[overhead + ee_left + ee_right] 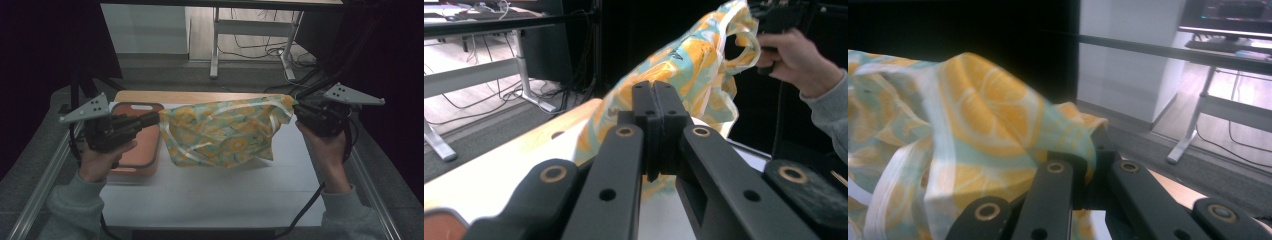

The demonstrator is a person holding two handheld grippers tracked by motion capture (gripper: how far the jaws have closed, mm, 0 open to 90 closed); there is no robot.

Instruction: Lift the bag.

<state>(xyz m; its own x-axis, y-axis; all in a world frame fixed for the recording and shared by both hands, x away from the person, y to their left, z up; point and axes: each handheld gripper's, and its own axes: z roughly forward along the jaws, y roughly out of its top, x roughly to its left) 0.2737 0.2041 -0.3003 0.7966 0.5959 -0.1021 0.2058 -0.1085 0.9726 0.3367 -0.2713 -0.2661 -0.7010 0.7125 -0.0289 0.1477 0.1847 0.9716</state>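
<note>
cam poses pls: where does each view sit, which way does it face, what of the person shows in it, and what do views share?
High view: above the person's side, facing forward and down on the table; both forearms, left tongs and right tongs hold the cloth stretched in the air.
Left gripper view: rides the left tongs, looks along its shut jaws at the cloth; the other hand shows beyond.
Right gripper view: rides the right tongs, looks along jaws shut on the cloth.
Shared: all three show the cloth.
</note>
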